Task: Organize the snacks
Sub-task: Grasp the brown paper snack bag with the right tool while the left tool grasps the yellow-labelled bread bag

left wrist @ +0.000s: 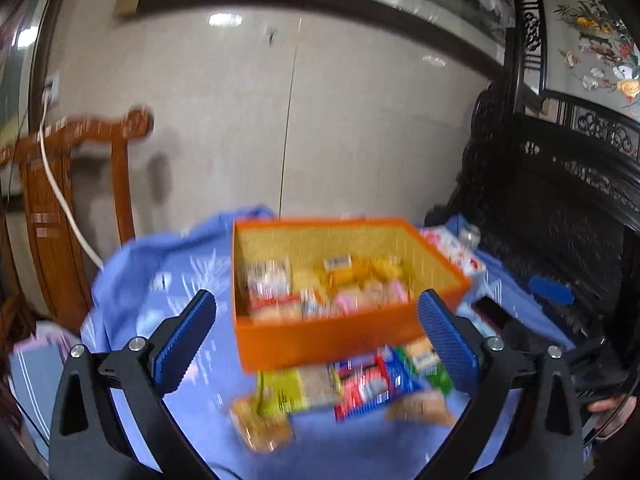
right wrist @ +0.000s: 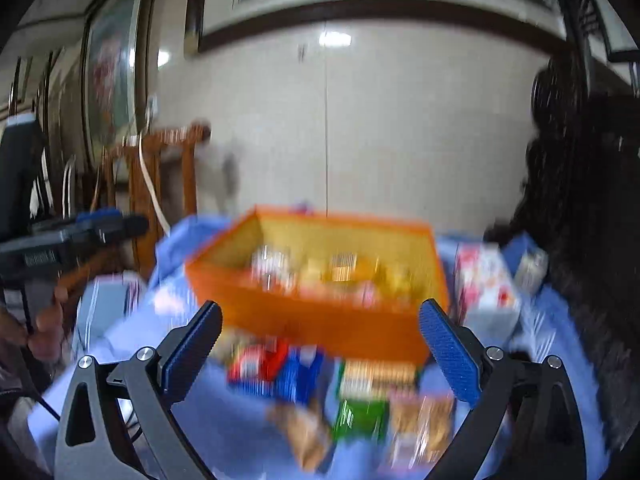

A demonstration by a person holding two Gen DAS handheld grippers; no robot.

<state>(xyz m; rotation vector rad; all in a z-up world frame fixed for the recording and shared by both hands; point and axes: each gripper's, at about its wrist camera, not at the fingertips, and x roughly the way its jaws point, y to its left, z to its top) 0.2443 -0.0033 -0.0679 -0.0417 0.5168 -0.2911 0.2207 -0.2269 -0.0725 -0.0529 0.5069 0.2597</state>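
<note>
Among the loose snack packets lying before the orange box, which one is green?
The small green packet, between the brown biscuit packs; others are red-blue, yellow or brown.

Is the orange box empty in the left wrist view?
No, the orange box already holds several snack packets, and more packets lie on the blue cloth in front of it.

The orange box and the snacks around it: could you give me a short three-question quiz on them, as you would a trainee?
1. True or false: the orange box already holds snacks.
2. The loose snack packets lie: A) in front of the box, B) behind it, C) on the chair?
3. Fill in: both the left gripper and right gripper are ____ and hold nothing.

Key: 1 true; 2 A; 3 open.
</note>
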